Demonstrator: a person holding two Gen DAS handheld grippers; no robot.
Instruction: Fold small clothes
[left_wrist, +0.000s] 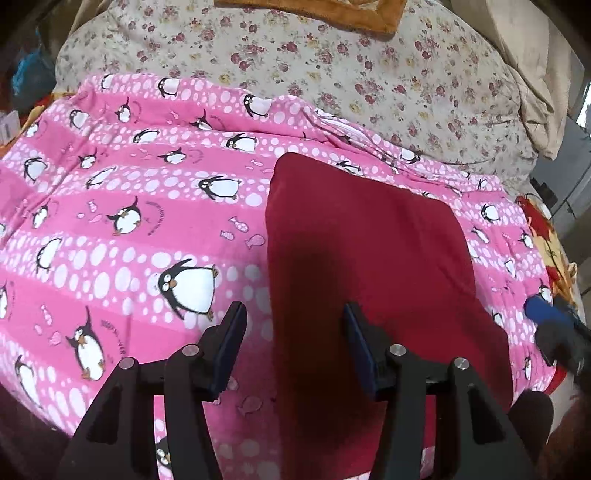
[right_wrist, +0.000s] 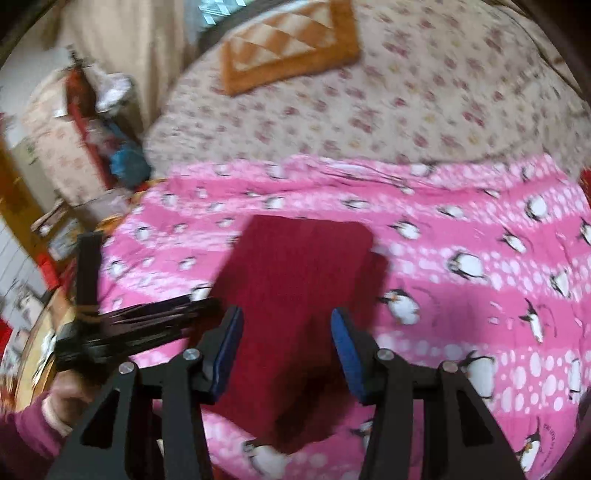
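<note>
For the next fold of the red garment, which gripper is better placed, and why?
Probably the left gripper: its open jaws straddle the red garment's near edge. The right gripper hangs open above the cloth's middle.

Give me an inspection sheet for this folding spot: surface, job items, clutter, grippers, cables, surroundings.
Surface: pink penguin sheet over a floral bedspread.
Job's things: dark red cloth lying folded flat on the sheet.
Clutter: orange quilted cushion on the bedspread.
Grippers: left gripper open, empty, above the cloth's edge; right gripper open, empty, above the cloth.
Cables: nothing seen.
Surroundings: beige curtain, piled boxes and bags beside the bed, blurred.
</note>
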